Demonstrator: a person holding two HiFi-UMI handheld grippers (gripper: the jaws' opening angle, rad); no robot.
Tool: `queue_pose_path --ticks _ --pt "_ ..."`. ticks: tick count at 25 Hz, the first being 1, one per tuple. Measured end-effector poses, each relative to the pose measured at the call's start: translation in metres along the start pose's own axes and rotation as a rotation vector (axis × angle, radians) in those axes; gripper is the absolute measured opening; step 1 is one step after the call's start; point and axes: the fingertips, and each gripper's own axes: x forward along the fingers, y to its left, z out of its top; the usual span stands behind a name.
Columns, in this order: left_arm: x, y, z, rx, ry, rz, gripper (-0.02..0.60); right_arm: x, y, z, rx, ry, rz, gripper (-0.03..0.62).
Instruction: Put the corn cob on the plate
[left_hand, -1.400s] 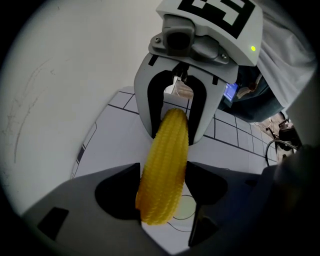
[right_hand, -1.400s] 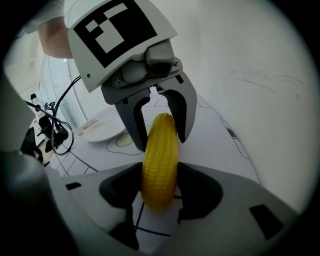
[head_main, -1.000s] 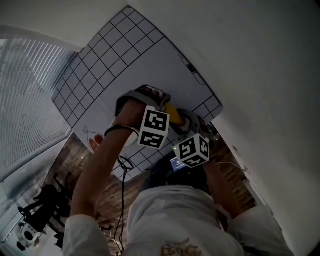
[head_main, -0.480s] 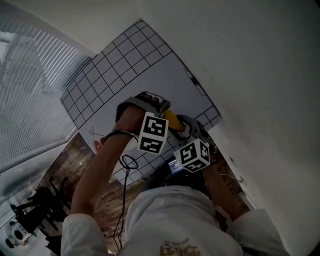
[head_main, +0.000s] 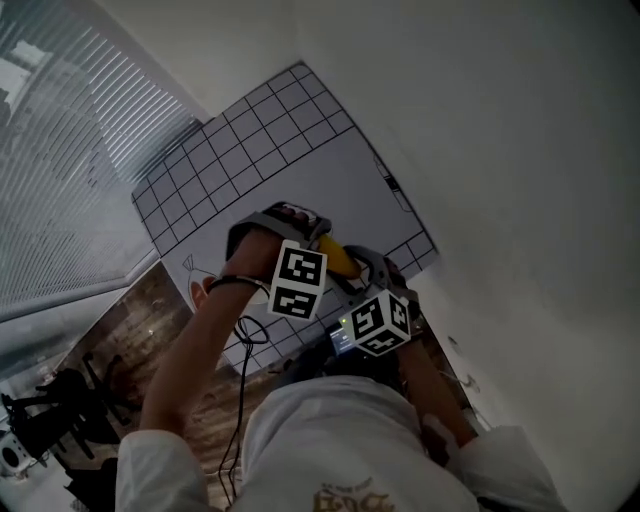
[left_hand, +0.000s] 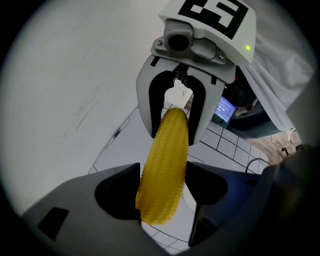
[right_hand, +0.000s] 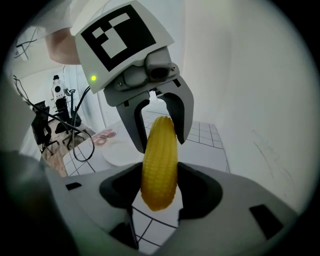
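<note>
The yellow corn cob (left_hand: 162, 170) hangs in the air over the gridded mat (head_main: 250, 150), held at both ends. My left gripper (left_hand: 164, 190) is shut on one end, its grey jaws pressed to the cob's sides. My right gripper (right_hand: 159, 185) is shut on the other end. Each gripper view shows the other gripper across the cob: the right gripper (left_hand: 175, 132) and the left gripper (right_hand: 161, 140). In the head view the corn cob (head_main: 340, 258) shows between the two marker cubes. The white plate (right_hand: 117, 150) lies on the mat to the left, below the cob.
A white wall (head_main: 500, 150) runs close along the mat's right side. Window blinds (head_main: 70, 170) stand to the left. A pinkish item (right_hand: 102, 136) lies beside the plate. A black cable (head_main: 245, 340) hangs by the left arm above the wooden floor.
Both grippers have risen together with the corn cob held between them, and both have rolled slightly. The grips have not changed.
</note>
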Motion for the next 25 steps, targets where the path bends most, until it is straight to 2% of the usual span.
queue_pose_path --ticks 10,18,25 --pt "-0.033 -0.042 -0.053 -0.243 0.016 0.068 0.287 0.02 0.05 0.047 -0.179 -0.022 0.174 0.222" --pt "-0.057 -0.089 -0.097 -0.478 0.042 0.135 0.287 0.039 0.102 0.08 -0.364 -0.028 0.34 0.222" --pt "-0.069 -0.123 -0.117 -0.687 0.02 0.183 0.287 0.044 0.136 0.097 -0.522 -0.041 0.481 0.222"
